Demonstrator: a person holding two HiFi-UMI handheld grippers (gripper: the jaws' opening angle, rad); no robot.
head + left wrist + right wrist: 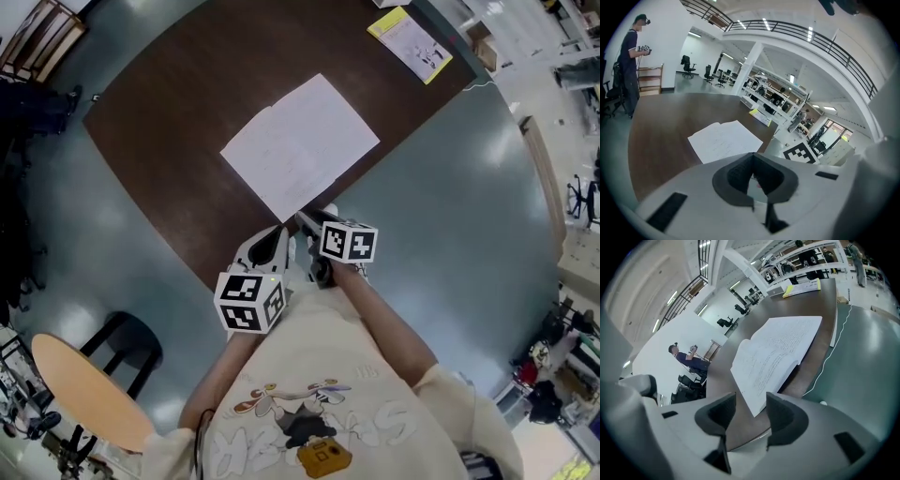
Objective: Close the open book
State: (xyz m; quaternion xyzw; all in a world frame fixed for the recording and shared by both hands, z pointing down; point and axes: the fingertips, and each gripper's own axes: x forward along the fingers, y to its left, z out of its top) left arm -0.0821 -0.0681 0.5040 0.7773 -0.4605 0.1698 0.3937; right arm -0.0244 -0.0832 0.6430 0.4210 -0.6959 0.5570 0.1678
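The open book lies flat on the dark brown table, both white pages up, one corner pointing at me. Both grippers hover side by side at the table's near corner, just short of that corner. My left gripper is shut, its dark pads meeting with nothing between them; the book lies well ahead of it. My right gripper is open, its gap empty. The book's nearest corner sits just beyond the right gripper's tips.
A yellow booklet lies at the table's far edge. A round wooden stool seat and a black stool stand at my left. A thin white cable runs along the table's right edge. A person stands far off.
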